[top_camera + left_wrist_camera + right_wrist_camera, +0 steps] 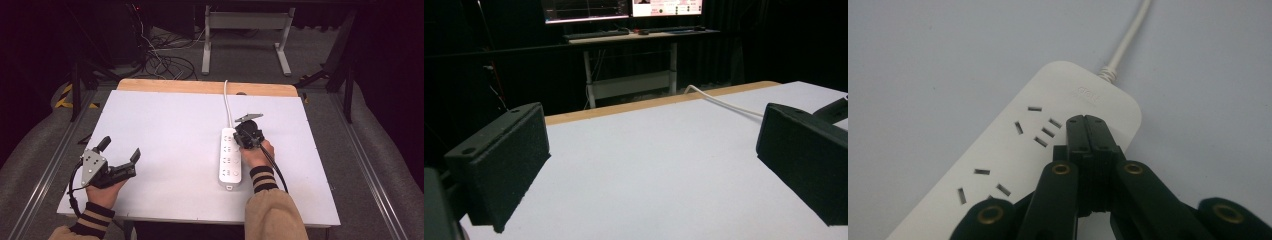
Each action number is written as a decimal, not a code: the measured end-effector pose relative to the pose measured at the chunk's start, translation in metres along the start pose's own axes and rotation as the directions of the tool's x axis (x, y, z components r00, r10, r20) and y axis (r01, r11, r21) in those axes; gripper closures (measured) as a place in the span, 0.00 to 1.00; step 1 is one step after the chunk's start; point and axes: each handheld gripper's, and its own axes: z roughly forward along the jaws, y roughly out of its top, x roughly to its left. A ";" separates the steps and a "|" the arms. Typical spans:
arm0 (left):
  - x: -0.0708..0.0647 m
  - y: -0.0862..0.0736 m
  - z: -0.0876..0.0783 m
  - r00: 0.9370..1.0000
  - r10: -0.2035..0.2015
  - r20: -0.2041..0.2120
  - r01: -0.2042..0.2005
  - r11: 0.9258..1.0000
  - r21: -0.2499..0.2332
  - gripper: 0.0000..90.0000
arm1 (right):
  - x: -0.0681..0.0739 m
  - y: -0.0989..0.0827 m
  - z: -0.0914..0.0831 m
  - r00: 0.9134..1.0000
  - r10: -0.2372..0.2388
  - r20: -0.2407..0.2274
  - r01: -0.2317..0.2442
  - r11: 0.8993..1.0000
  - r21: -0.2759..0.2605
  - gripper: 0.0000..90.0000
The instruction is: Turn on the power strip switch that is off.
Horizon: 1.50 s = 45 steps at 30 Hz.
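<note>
While a white power strip (230, 157) lies flat on the white table (170, 125), right of the middle and lengthwise from the far edge toward the near edge, the right gripper (243, 138) is held directly over its far end. Its jaws are seen pressed flat together with nothing between them in the right gripper view, where the right gripper (1085, 120) sits above the socket slots nearest the cord end of the strip (1013, 150). Whether the tips touch the strip cannot be told. The right hand (256, 155) is wrapped around the gripper body, just beside the strip's right edge, and a striped cuff is seen at the wrist.

A white cord (227, 102) is run from the strip's far end to the table's far edge, where a bare wooden border (205, 86) is exposed; the cord (1128, 37) is also seen leaving the strip in the right gripper view.

Near the near-left corner, the left gripper (120, 148) is held in the left hand (104, 192), with its jaws spread wide and empty. In the left gripper view, the bare table surface (659, 165) is seen between the two black pads (506, 160), and the cord (719, 100) is seen far off. Beyond the table, a desk with lit monitors (621, 7) is visible against a dark room.
</note>
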 end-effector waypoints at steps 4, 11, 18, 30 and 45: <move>0.001 0.000 0.001 1.000 -0.005 0.000 0.005 1.000 0.003 0.01 | -0.003 -0.002 -0.006 1.000 0.008 0.008 -0.007 0.995 -0.100 1.00; 0.001 0.000 0.000 1.000 -0.005 -0.002 0.005 1.000 0.002 0.01 | -0.011 -0.002 -0.036 1.000 0.007 0.024 0.000 0.961 -0.277 1.00; 0.001 -0.001 -0.001 1.000 -0.006 -0.005 0.006 1.000 -0.004 0.01 | -0.021 -0.017 -0.076 0.999 0.049 0.002 -0.042 0.863 -0.503 1.00; 0.000 0.000 -0.001 1.000 -0.012 -0.012 0.012 1.000 -0.003 0.01 | -0.031 -0.078 -0.131 0.999 0.042 0.031 -0.004 0.658 -0.753 1.00; 0.000 0.002 -0.002 1.000 -0.014 -0.003 0.014 1.000 -0.014 0.01 | -0.034 -0.112 -0.135 0.995 0.066 0.076 0.018 0.626 -0.780 1.00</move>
